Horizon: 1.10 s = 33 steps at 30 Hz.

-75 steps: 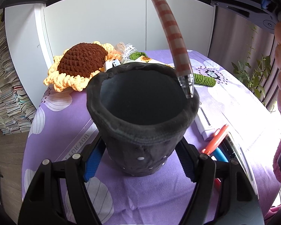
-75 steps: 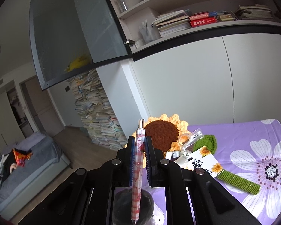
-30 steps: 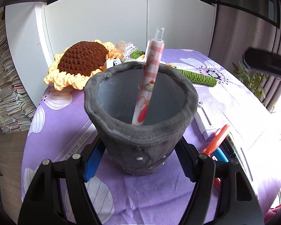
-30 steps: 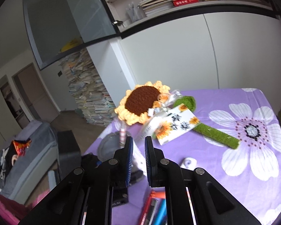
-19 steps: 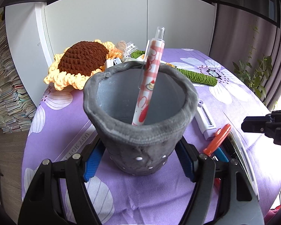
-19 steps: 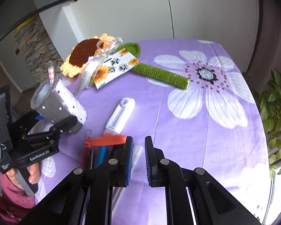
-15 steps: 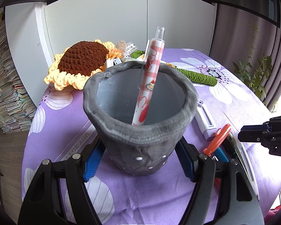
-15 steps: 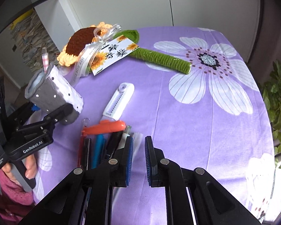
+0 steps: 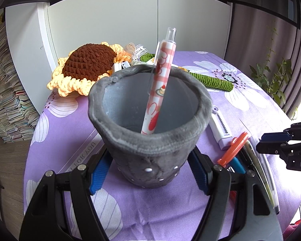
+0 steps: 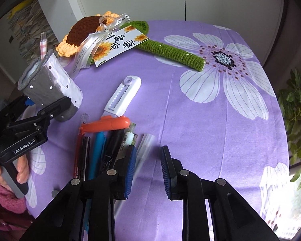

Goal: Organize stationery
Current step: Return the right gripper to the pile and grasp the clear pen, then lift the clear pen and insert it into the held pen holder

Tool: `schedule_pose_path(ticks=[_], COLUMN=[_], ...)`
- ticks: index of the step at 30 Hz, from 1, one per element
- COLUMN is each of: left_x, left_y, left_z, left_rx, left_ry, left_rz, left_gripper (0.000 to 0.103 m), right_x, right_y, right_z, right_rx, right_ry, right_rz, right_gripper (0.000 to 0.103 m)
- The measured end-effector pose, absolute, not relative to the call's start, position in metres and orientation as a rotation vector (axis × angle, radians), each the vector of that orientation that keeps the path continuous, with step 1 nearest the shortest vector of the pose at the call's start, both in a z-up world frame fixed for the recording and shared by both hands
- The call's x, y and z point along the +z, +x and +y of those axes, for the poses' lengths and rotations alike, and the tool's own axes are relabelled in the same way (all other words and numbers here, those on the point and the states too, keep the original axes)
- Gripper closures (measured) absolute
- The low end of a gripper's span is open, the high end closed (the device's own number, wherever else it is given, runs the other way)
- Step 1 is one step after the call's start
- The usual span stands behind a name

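My left gripper point(image 9: 150, 172) clamps the grey felt pen cup point(image 9: 150, 132) at its lower wall, blue pads pressed in on both sides, holding it tilted on the purple flowered tablecloth point(image 10: 190, 108). One pink checked pen point(image 9: 160, 88) leans inside the cup, its clear cap rising past the rim.

My right gripper point(image 10: 148, 168) hangs low over the cloth with its jaws spread wide and nothing between the pads except a clear, blurred pen point(image 10: 144, 148) lying on the cloth in the gap. Crowded against my left finger point(image 10: 128, 168) is the rest of the loose bunch — a white-and-green pen point(image 10: 128, 138), a black pen point(image 10: 112, 146), a blue pen point(image 10: 97, 152) and a red-and-black one point(image 10: 80, 154), all side by side and touching. An orange pen point(image 10: 106, 125) lies across their far ends, and a white correction tape point(image 10: 123, 94) sits just beyond it, pointing toward the cup.

Farther back lies a crocheted sunflower point(image 10: 84, 32) with its green stem point(image 10: 170, 53), a ribbon point(image 10: 92, 44) and a printed card point(image 10: 118, 46) resting on it. A leafy plant point(image 10: 297, 108) stands off the table's right edge.
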<state>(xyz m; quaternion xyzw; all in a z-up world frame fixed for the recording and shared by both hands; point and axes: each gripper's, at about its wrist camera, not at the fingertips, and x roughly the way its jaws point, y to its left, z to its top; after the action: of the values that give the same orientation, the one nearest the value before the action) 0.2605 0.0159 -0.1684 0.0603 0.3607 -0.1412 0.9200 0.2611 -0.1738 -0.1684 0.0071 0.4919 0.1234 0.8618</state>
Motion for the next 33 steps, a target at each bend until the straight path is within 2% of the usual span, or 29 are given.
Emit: schedule_pose_path(ticks=[6,14,20,23,24,33], left_x=[-0.17,-0.17,-0.171,-0.171,-0.171,-0.17], left_y=[0.262,0.262,0.263,0.263,0.263,0.263], left_z=[0.017,0.017,0.018,0.018,0.018,0.017], left_rx=[-0.291,-0.291,-0.291,-0.291,-0.291,-0.291], left_ry=[0.123,0.123,0.124,0.124,0.124,0.124], left_rz=[0.747,0.748,0.748,0.748,0.748,0.748], left_gripper=[0.031,0.031,0.031,0.031,0.031,0.031], right_x=[-0.165,-0.169,-0.168,-0.168,-0.167,-0.103], right_y=[0.266,0.277,0.286,0.284,0.283,0.263], right_z=[-0.19,-0.191,-0.175,-0.167,-0.169,-0.184], right_rx=[0.156,0.166,0.128,0.153,0.17,0.275], right_ry=[-0.018,0.102,-0.015,-0.053,-0.033,0.098], right_rz=[1.015,1.064,1.071,1.065,1.068,0.837], right_gripper=[0.08,0.08,0.08,0.09,0.09,0.09])
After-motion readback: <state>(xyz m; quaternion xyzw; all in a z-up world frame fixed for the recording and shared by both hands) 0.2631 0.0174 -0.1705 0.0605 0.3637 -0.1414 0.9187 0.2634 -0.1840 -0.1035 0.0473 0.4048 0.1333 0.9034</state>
